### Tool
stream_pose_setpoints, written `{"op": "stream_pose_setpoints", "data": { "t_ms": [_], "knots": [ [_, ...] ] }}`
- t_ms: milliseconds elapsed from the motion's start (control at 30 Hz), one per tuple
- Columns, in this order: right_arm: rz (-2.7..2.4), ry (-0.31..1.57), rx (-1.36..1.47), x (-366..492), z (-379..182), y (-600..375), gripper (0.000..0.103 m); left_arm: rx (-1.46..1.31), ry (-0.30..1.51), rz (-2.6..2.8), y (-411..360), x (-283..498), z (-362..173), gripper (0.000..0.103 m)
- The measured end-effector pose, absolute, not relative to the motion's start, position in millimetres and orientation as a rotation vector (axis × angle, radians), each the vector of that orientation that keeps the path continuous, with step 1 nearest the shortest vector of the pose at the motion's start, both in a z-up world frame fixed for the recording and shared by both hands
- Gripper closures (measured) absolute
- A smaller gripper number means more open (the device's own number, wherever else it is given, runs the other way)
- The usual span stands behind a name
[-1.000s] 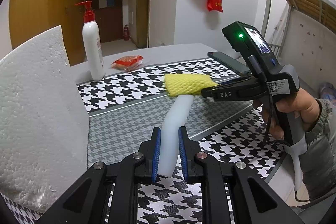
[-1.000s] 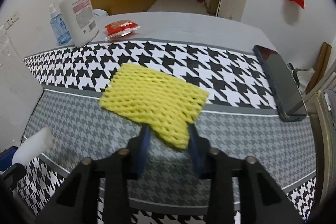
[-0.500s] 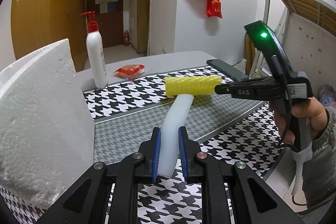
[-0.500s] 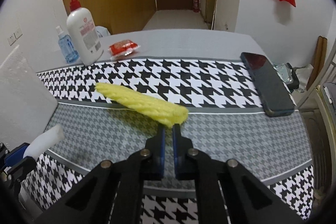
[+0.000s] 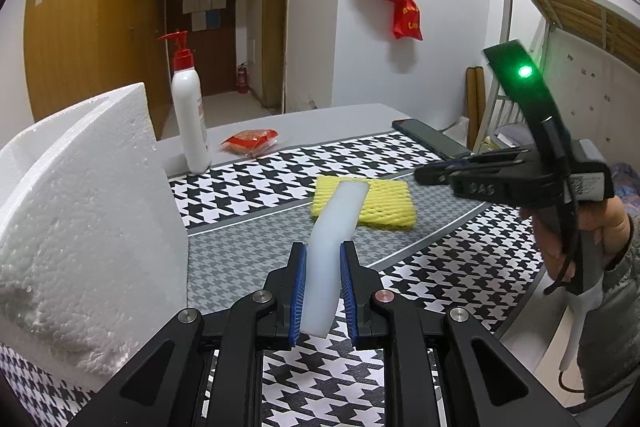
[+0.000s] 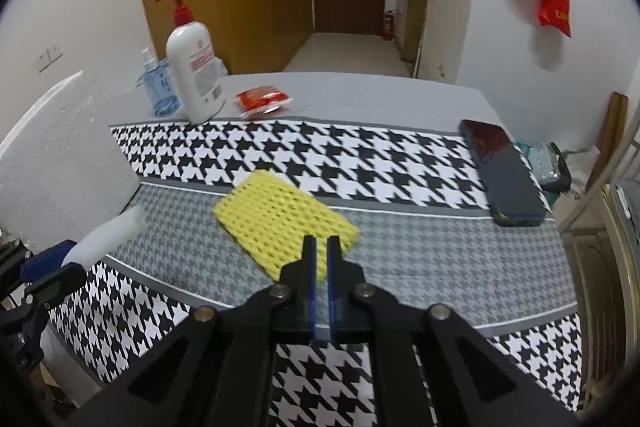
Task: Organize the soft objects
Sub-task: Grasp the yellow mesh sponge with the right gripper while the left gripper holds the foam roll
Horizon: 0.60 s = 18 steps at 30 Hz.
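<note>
So your left gripper (image 5: 323, 287) was clamped on the white foam strip (image 5: 334, 239), your right gripper (image 6: 321, 259) nearly closed and empty, yellow net (image 6: 280, 217) flat on the table (image 6: 420, 247).

A yellow net pad (image 6: 285, 227) is lying on a black-and-white zigzag cloth (image 6: 360, 163) with a grey band. The foam strip (image 5: 334, 239) is looking white. The bottle (image 6: 194, 75) is wearing a red pump.
</note>
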State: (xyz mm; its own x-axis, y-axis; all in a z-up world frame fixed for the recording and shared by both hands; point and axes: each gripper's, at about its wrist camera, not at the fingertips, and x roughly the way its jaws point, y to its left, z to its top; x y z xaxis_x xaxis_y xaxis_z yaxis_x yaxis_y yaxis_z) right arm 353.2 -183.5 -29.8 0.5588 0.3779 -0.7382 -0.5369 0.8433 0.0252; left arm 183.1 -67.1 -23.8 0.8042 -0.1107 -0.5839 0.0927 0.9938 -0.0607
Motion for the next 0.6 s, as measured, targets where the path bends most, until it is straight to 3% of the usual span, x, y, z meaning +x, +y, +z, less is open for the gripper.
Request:
{"op": "stream_pose_setpoints", "data": {
  "t_ms": [133,200,600],
  "knots": [
    [0.558,0.83,-0.245,357,-41,-167,0.051,-0.033,0.627,-0.103,-64,183,-24,0.085],
    [0.562,0.841,-0.258,362,-47,-160,0.044,-0.034,0.628,-0.103,-63,183,-25,0.085],
    [0.59,0.885,-0.324,373,-70,-137,0.044,-0.052,0.635,-0.109,-57,183,-27,0.085]
  ]
}}
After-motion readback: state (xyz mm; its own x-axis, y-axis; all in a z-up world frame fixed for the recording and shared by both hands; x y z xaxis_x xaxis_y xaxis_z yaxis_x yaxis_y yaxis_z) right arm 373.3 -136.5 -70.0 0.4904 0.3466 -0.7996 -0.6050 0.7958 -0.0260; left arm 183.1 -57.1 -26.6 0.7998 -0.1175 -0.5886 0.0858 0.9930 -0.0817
